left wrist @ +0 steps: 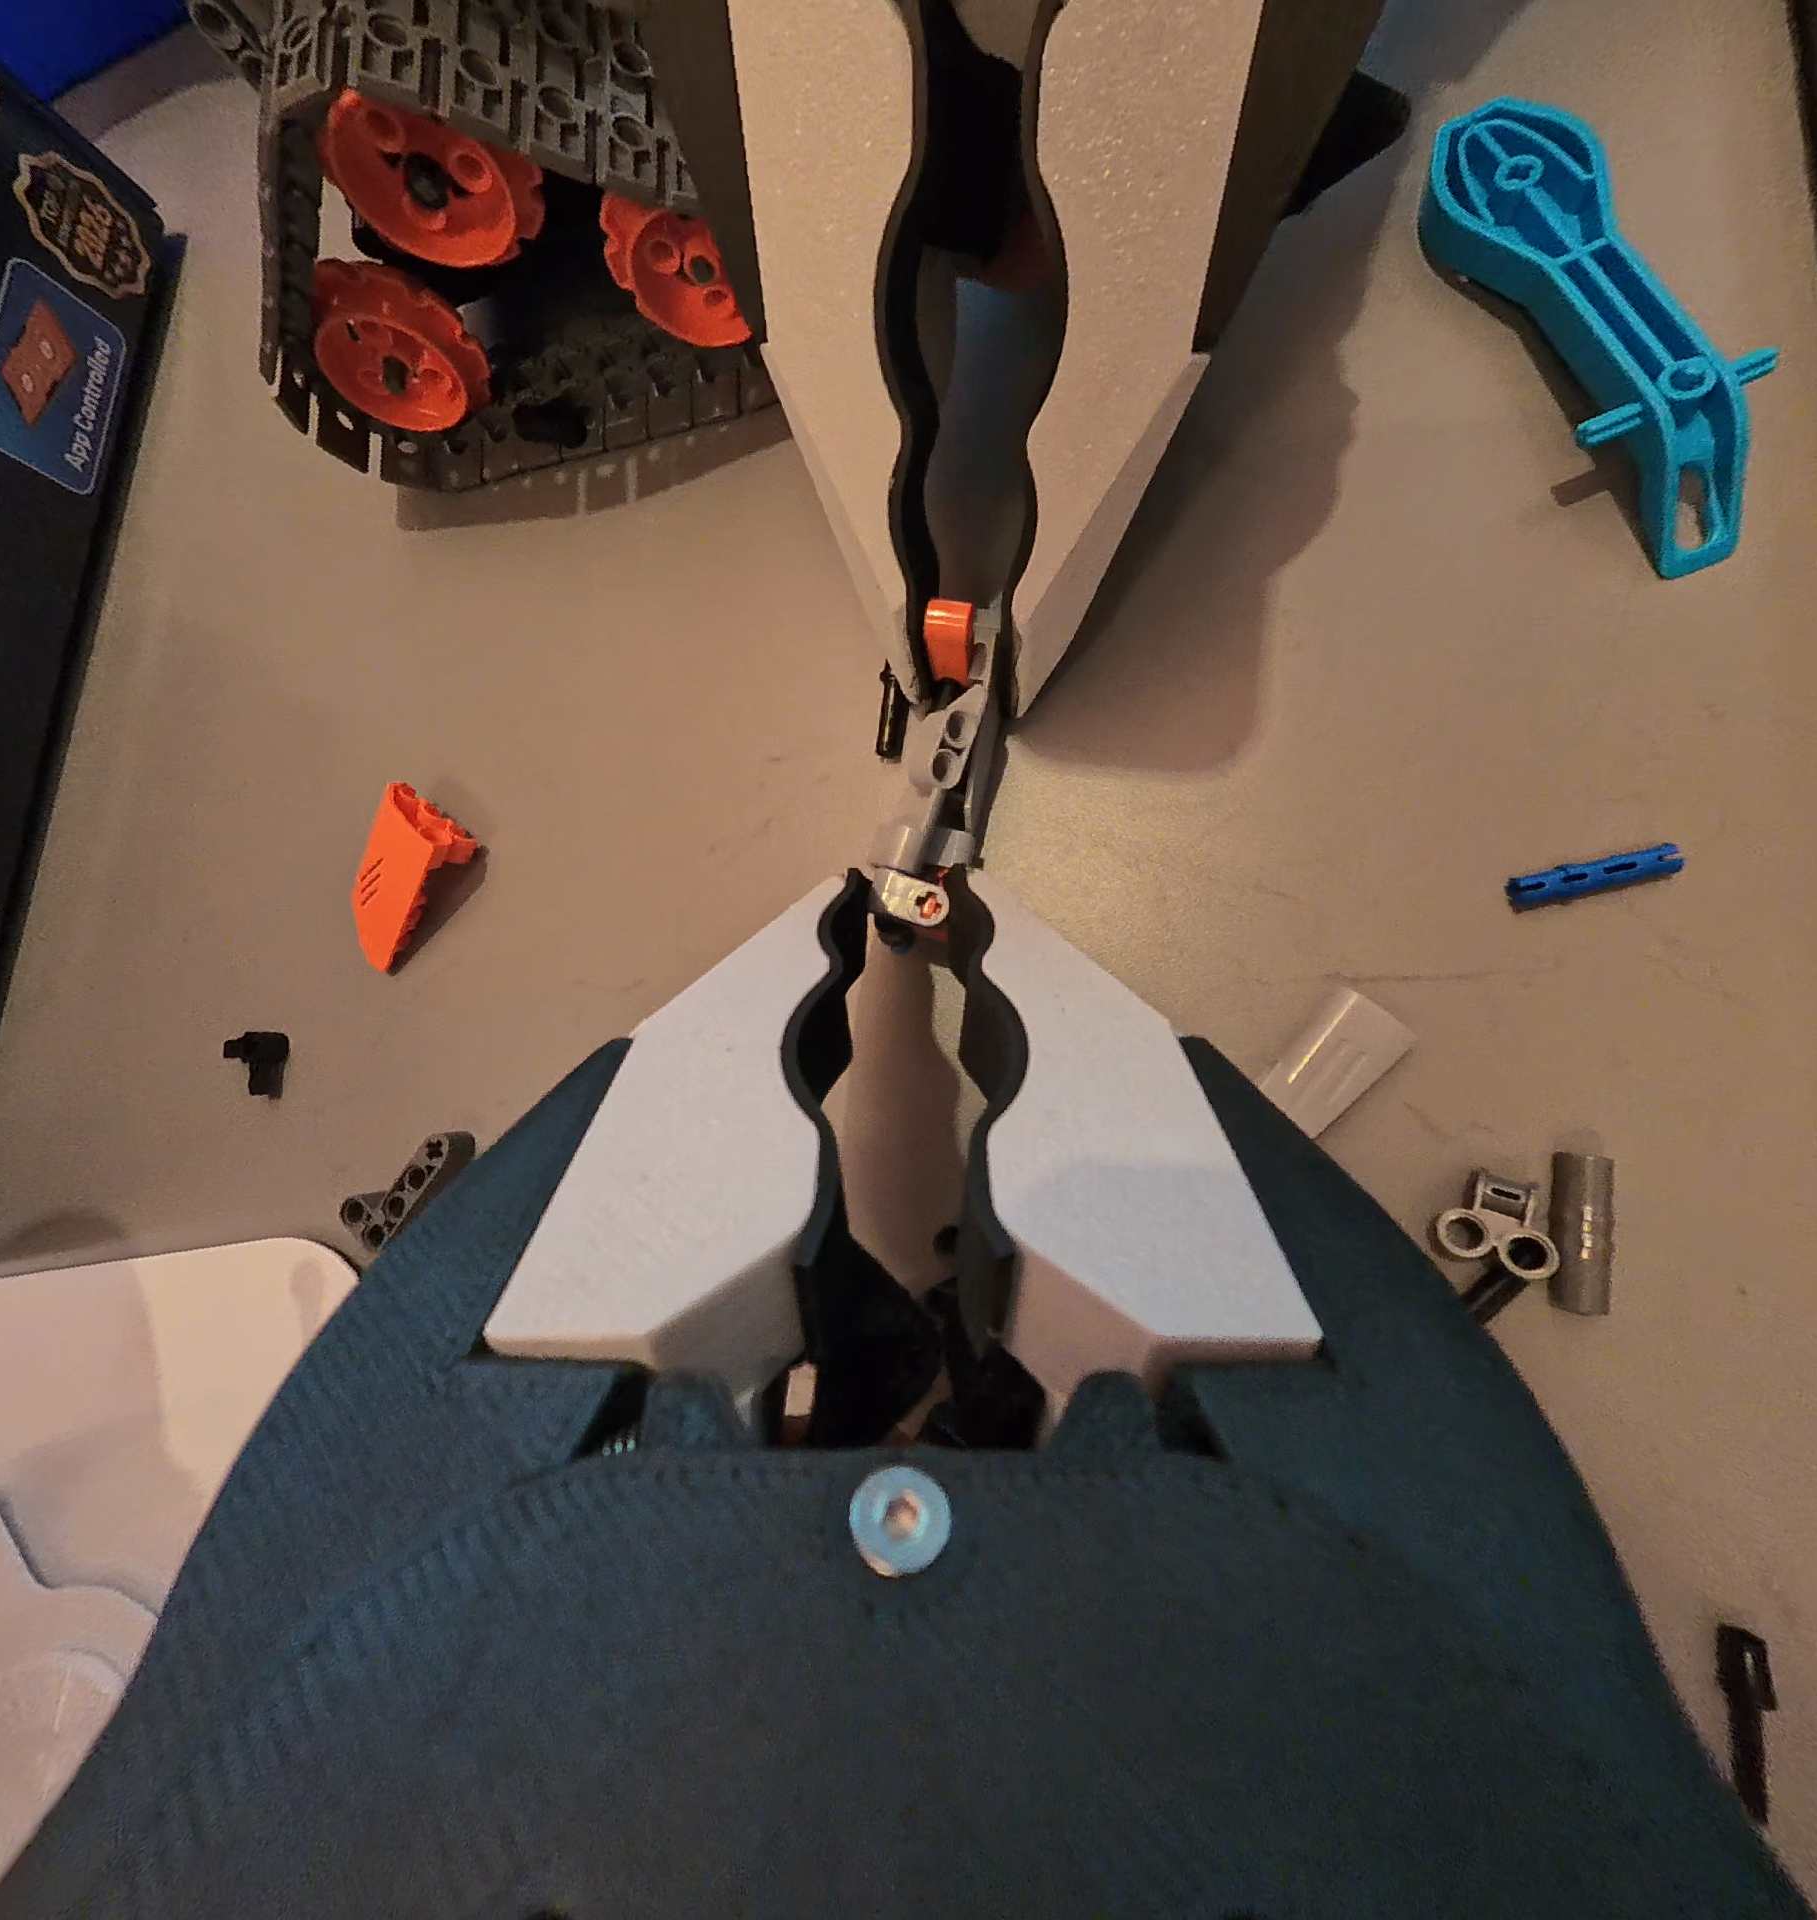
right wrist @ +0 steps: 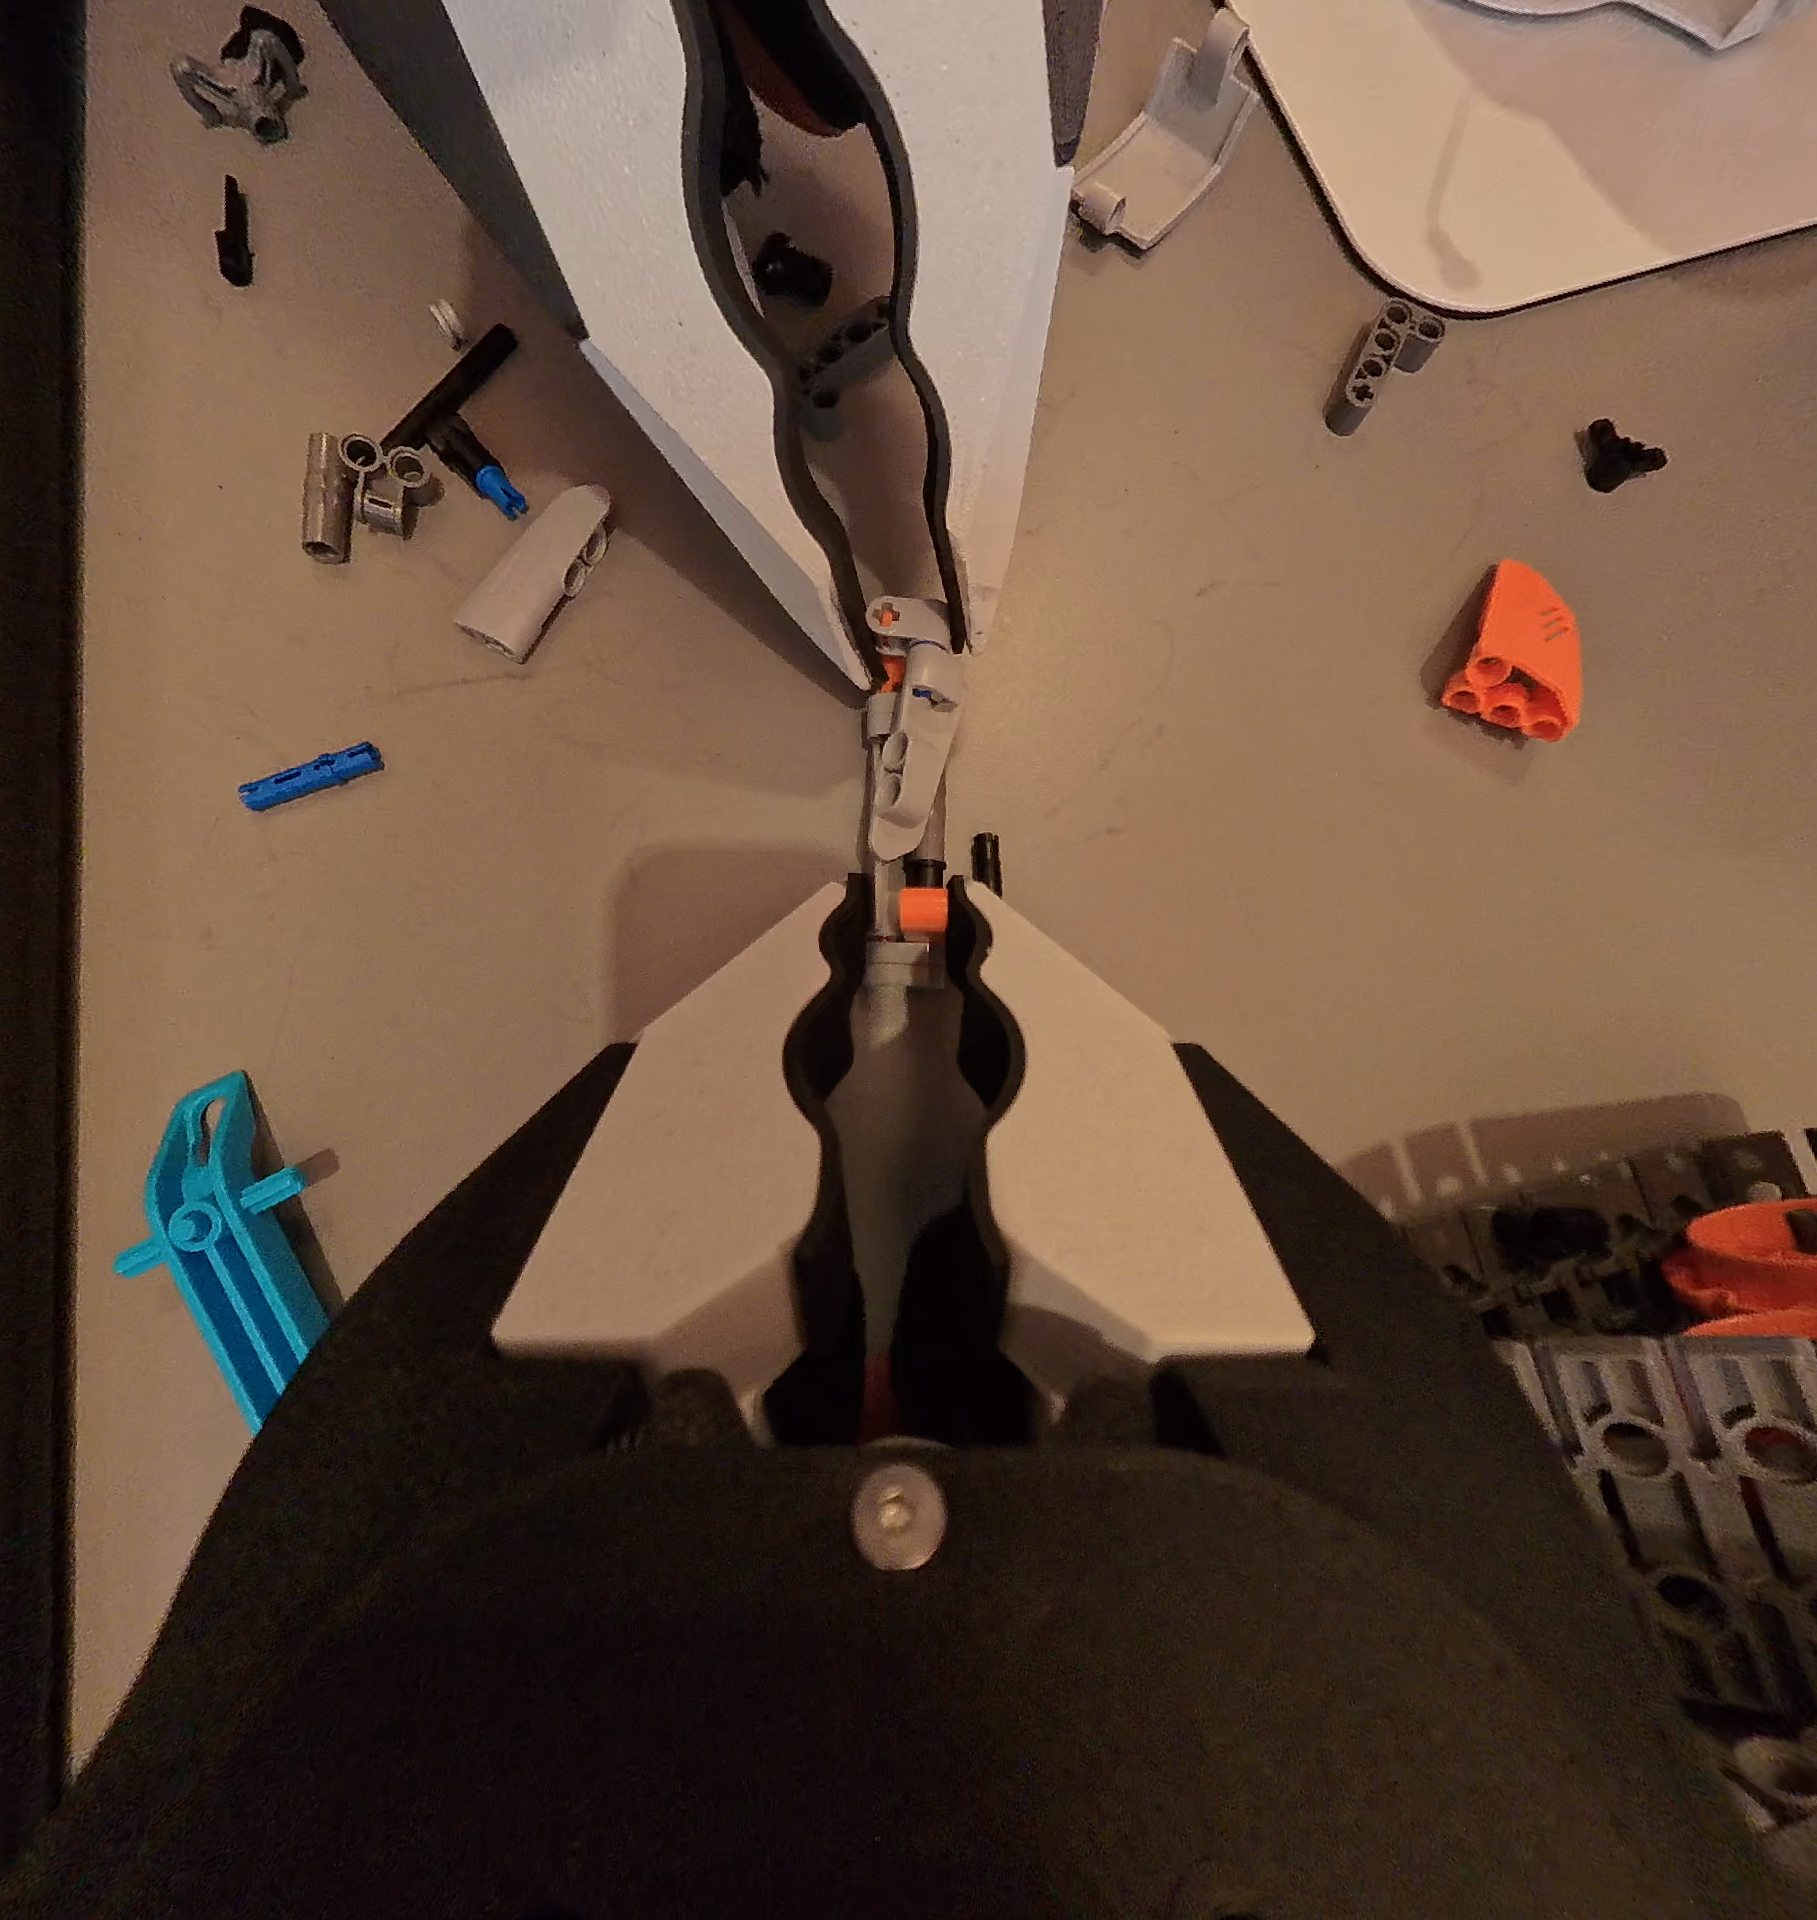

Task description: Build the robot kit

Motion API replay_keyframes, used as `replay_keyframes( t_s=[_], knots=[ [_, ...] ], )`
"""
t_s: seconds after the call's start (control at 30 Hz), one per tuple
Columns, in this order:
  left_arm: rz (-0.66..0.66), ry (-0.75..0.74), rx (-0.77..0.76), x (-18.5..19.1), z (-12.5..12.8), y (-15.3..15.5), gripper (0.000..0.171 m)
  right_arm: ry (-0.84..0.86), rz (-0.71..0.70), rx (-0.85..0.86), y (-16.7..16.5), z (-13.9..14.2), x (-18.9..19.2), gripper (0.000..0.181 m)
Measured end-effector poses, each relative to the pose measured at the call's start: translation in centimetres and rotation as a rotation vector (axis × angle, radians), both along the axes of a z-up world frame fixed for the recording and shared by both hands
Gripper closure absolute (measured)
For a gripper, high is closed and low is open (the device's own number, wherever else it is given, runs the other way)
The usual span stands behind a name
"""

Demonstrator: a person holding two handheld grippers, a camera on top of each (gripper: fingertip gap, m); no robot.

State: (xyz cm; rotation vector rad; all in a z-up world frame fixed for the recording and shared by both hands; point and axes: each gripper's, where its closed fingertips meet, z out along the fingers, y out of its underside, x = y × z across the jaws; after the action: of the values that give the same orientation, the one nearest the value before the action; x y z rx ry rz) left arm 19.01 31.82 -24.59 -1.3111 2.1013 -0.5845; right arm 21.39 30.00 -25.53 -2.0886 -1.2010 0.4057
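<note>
Two tongs, left [left wrist: 919,894] and right [right wrist: 909,899], meet tip to tip at mid-frame, each clamped on one end of a small grey-and-orange linkage [left wrist: 943,753], holding it raised above the bench [left wrist: 623,644], clear of loose parts.

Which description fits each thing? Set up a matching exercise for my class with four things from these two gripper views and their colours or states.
Things:
1. brick separator tool
2. wedge-shaped panel
3. long pin
4. small linkage assembly

Descriptions:
A. orange, lying loose on the table
B. gripped at both ends by the left gripper and right gripper
C. turquoise
D. dark blue

Pairs: 1-C, 2-A, 3-D, 4-B
</note>
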Motion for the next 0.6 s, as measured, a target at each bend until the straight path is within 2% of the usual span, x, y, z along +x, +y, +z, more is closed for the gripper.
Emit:
replay_keyframes(
  t_s=[0.3,0.6],
  knots=[
    [0.056,-0.013,0.022,-0.1,0.0,0.3,0.157,0.007,-0.002,0.002,0.1,0.0,-0.1,0.169],
    [-0.003,0.059,0.044,-0.9,-0.1,0.1,0.143,0.007,0.006,0.013,0.0,0.0,-0.2,0.169]
  ],
)
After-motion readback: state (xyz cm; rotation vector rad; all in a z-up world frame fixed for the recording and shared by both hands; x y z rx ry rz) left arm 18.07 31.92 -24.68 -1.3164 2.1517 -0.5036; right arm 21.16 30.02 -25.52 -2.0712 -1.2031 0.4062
